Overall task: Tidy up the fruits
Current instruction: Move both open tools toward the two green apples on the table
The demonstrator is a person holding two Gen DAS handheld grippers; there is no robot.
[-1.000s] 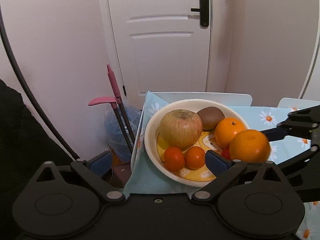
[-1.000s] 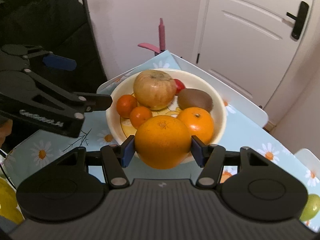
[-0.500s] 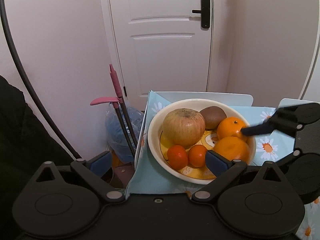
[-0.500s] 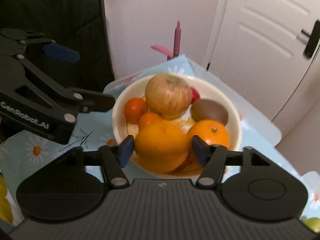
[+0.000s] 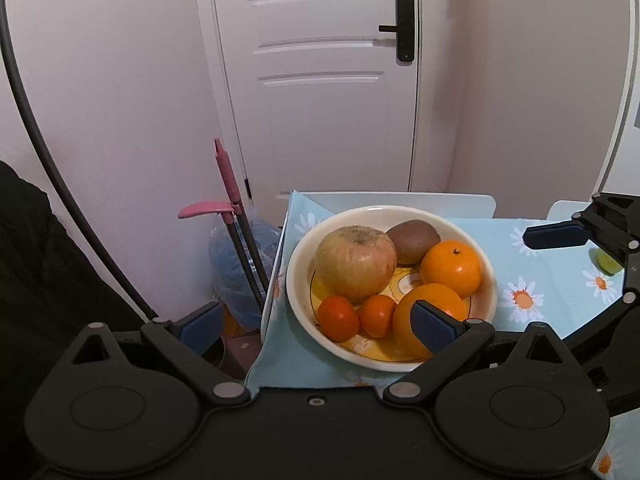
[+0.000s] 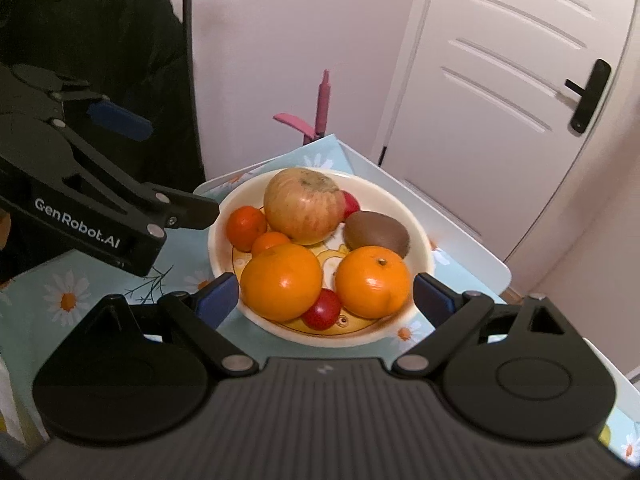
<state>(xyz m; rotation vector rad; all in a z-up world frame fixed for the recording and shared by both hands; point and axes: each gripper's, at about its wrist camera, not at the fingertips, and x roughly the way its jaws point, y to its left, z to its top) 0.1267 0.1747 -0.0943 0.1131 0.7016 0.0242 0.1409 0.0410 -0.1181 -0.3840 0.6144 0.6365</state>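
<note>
A cream bowl [image 6: 420, 236] [image 5: 298, 280] stands at the table corner. It holds a big apple [image 6: 304, 206], a kiwi [image 6: 376, 234], two large oranges [image 6: 282, 282] [image 6: 372, 282], two small tangerines [image 6: 246, 228], and two small red fruits [image 6: 322, 308]. My right gripper [image 6: 326, 300] is open and empty, just in front of the bowl's near rim. My left gripper [image 5: 316, 322] is open and empty at the bowl's left side; it shows in the right wrist view [image 6: 158, 172].
The table wears a light blue daisy cloth [image 5: 532, 300]. A green fruit [image 5: 608, 266] lies on it at the right. A pink-handled broom and dustpan [image 5: 228, 200] and a blue bag stand on the floor left of the table. A white door is behind.
My right gripper opened and let the large orange go into the bowl, then pulled back a little. My left gripper stayed open and nearly still.
</note>
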